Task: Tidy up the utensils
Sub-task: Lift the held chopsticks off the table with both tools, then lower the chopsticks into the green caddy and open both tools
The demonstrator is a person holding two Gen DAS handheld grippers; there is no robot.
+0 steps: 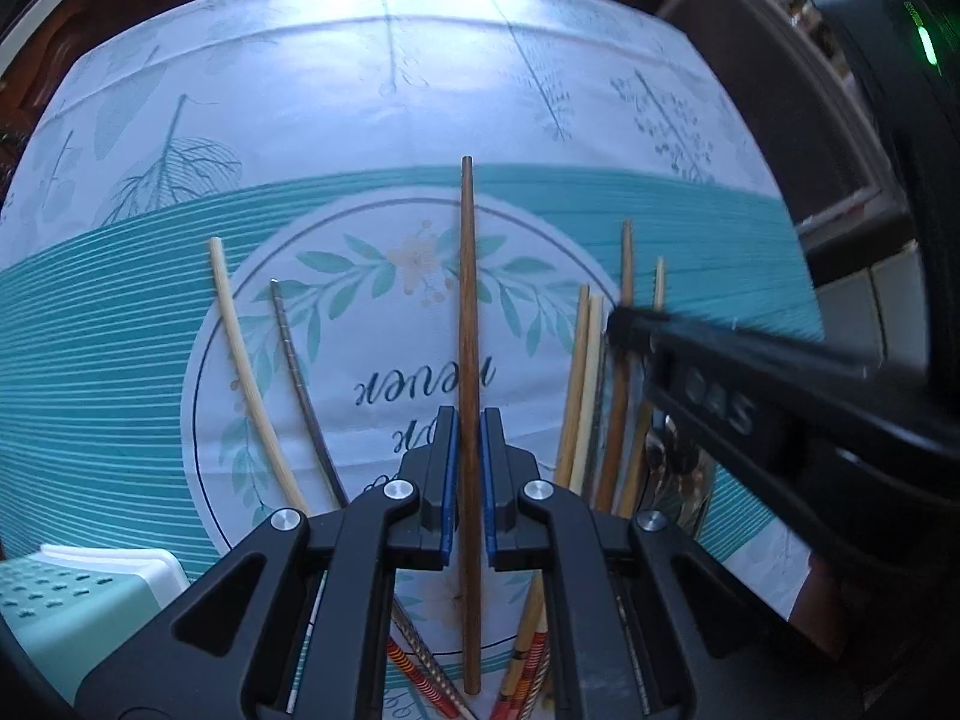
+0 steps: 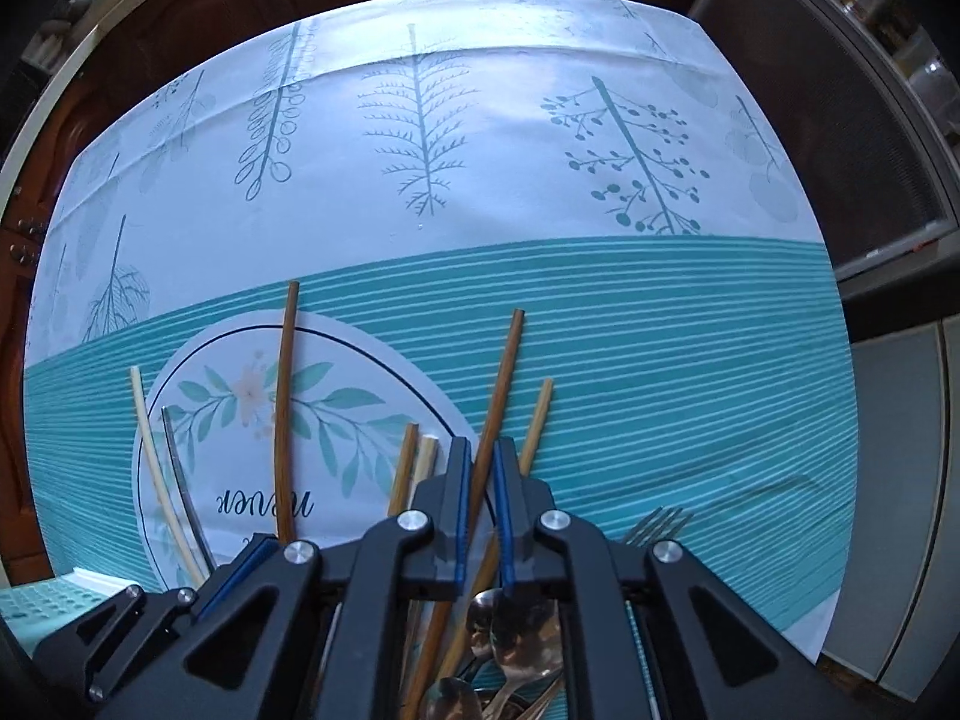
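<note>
Upside-down, "never" on tablecloth [image 1: 372, 90]

Teal-striped, leaf-printed white tablecloth [image 2: 540, 192]; brown chopsticks [image 1: 469, 360]

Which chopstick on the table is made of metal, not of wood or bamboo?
The thin grey chopstick lying beside the pale cream chopstick. It alone is shiny and silver-grey.

Matt wood chopsticks [image 2: 495, 414], shiny metal spoons [image 2: 510, 654]; smooth glossy tablecloth [image 2: 480, 138]
</note>
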